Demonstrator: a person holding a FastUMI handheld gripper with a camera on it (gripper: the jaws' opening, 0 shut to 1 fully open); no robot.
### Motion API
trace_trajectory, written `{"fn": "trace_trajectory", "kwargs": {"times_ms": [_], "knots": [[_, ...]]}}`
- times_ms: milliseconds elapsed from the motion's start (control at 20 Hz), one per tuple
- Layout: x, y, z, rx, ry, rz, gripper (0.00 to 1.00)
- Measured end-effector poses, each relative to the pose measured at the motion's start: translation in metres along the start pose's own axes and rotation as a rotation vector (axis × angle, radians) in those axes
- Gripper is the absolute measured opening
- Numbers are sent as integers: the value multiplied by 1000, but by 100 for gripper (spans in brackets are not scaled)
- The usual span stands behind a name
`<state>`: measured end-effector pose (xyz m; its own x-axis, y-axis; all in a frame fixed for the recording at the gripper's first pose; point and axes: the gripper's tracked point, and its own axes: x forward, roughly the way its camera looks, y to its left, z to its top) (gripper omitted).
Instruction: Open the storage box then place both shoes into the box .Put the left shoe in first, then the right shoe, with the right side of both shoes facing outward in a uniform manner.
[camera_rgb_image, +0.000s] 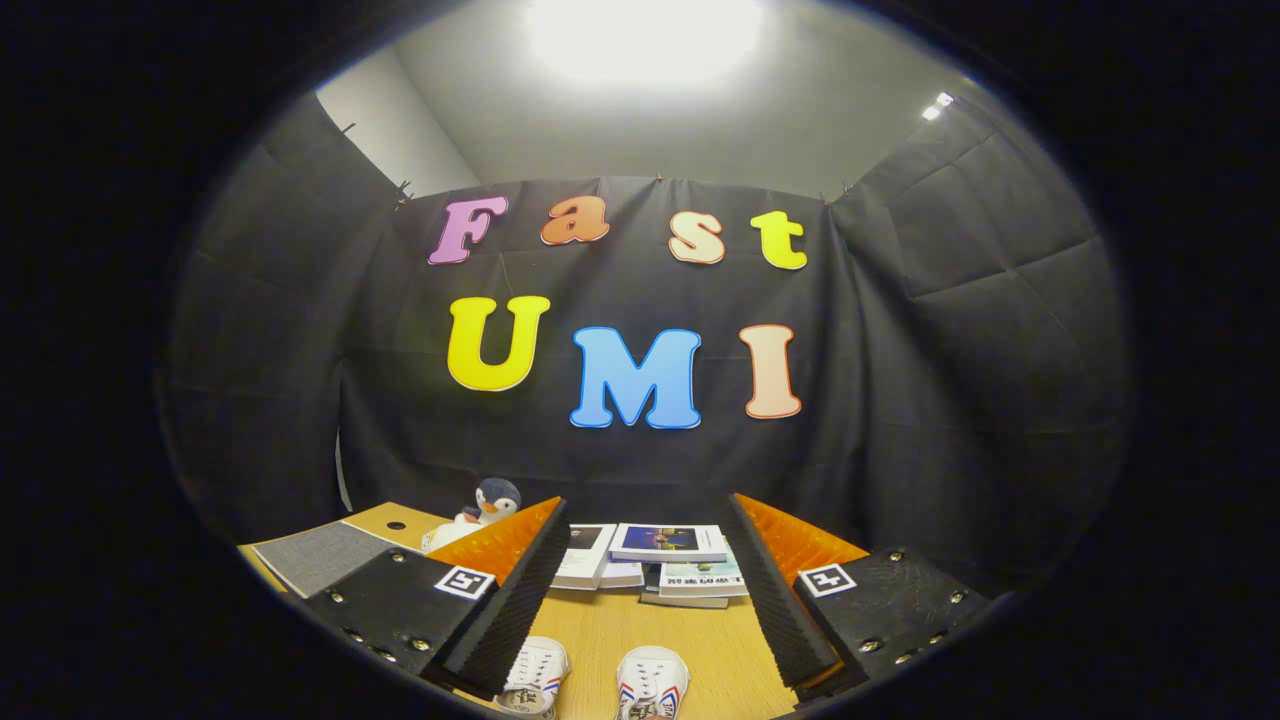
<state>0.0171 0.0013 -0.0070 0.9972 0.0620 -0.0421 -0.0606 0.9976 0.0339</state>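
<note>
Two white sneakers with red and blue side stripes stand side by side on the wooden table, toes toward the wall. The left-hand shoe (533, 672) lies close to the left finger; the right-hand shoe (652, 682) sits between the fingers. My gripper (640, 590) hangs above them, wide open, with nothing between its fingers.
Beyond the fingers a stack of books (668, 560) lies on the table (620, 625) near the black wall. A plush penguin (487, 505) sits at the back left, next to a grey board (315, 555) and a tan panel with a hole (393, 523).
</note>
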Motion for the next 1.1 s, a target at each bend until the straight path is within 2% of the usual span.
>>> {"fn": "trace_trajectory", "kwargs": {"times_ms": [250, 400, 600, 850, 1100], "knots": [[3, 21, -11, 26, 41, 52, 95], [4, 46, -21, 85, 84, 121, 95], [8, 62, -35, 129, 132, 158, 95], [5, 96, -68, 326, 262, 251, 98], [-4, 128, -97, 424, 386, 334, 98]]}}
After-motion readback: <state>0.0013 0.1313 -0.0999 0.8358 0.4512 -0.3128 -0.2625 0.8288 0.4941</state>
